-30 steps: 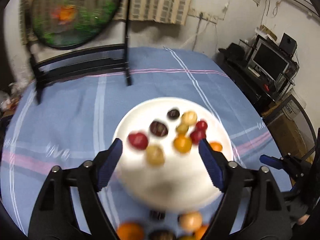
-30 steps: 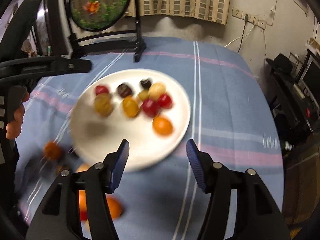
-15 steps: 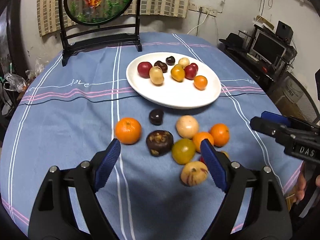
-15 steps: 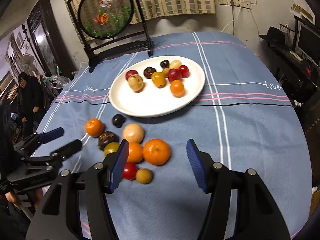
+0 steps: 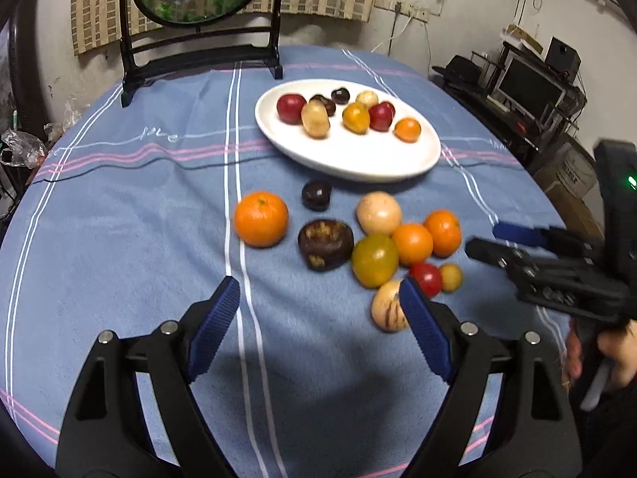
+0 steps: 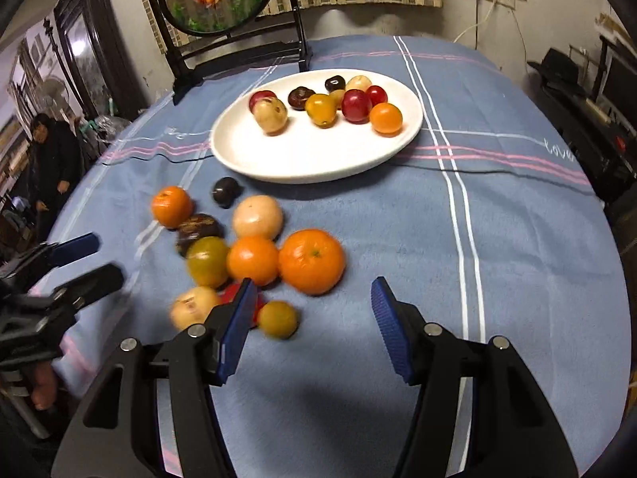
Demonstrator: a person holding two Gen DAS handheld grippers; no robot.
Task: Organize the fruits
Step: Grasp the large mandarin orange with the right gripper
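A: Where does the fruit sit?

B: Part of it is on the white plate toward the far side of the blue striped tablecloth: red, yellow, dark and orange pieces in a loose row. The rest lies loose on the cloth just in front of the plate.

A: What is in that loose group?

B: A lone orange on its left, a small dark fruit nearest the plate, and a large dark brown fruit beside a greenish-yellow one. Two more oranges touch each other to the right, with a pale round fruit behind them. A red fruit, a small yellow one and a pale streaked fruit lie nearest the cameras.

A: And the tools?

B: The left gripper hangs over bare cloth with its blue pads spread wide and nothing between them. The right gripper is parted less widely, also holding nothing; the biggest orange lies just beyond its gap, and its left finger partly hides the red fruit.

A: Anything else on the table?

B: A round framed panel on a dark stand at the far edge.
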